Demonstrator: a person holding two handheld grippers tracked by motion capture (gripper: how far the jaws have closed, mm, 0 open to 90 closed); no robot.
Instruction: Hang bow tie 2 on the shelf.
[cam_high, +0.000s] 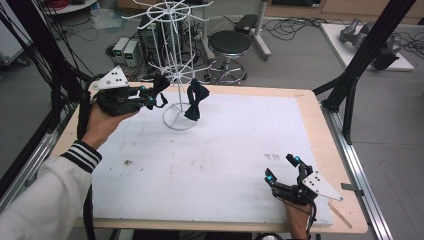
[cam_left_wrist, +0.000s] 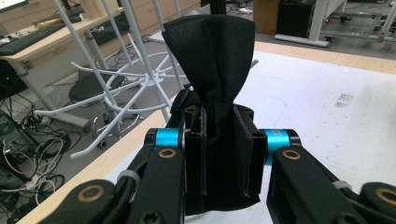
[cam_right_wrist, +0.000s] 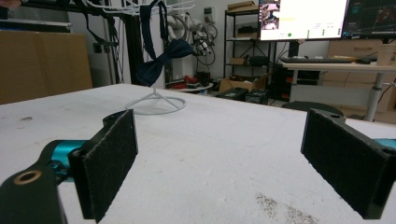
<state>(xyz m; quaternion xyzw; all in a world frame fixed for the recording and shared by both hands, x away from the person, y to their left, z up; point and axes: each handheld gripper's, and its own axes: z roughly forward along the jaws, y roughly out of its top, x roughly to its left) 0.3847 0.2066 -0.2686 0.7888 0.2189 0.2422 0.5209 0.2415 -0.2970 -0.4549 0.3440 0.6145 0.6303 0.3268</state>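
- A lab room surrounds the desk (cam_high: 310, 107): cables and a stool (cam_high: 229, 44) on the grey floor behind it, black frame posts at both sides.
- A white mat (cam_high: 225, 150) covers most of the desk's wooden top, with a few faint smudges on it.
- A white wire rack (cam_high: 175, 55) stands on its ring base at the far left part of the mat.
- One dark bow tie (cam_high: 196, 100) hangs from the rack by its strap, above the base ring; the right gripper view shows it too (cam_right_wrist: 161, 60).
- The left hand-held gripper (cam_high: 150, 95) is raised just left of the rack, and its jaws are clamped on a second bow tie (cam_high: 160, 89).
- In the left gripper view that second bow tie (cam_left_wrist: 219, 60) is pinched at its middle between the pads, and one wing fans upward above them.
- The right hand-held gripper (cam_high: 282, 167) rests low on the mat's near right corner, well apart from the rack, with its jaws spread wide and holding nothing.
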